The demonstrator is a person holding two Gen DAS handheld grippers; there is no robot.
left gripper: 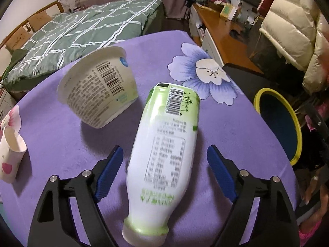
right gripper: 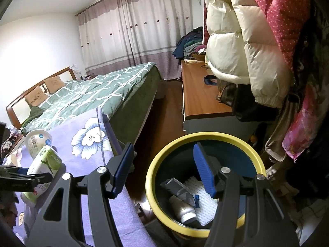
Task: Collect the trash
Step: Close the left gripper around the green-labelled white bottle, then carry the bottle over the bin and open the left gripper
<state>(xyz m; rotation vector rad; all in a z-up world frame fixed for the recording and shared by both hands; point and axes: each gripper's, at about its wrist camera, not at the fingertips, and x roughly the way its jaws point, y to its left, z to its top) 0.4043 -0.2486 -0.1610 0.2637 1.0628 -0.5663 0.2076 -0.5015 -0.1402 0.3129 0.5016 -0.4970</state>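
Note:
A white and green plastic bottle lies on its side on the purple cloth-covered table, cap end towards me. My left gripper is open with a blue finger on each side of the bottle, not touching it. A white tub lies tipped on its side behind it. A small paper cup lies at the left edge. My right gripper is open and empty above the yellow-rimmed blue bin, which holds a small bottle, a tube and a white sponge. The bottle and tub also show there.
The bin stands on the floor just off the table's right edge. A bed lies beyond the table. A wooden desk runs along the right, with jackets hanging over it.

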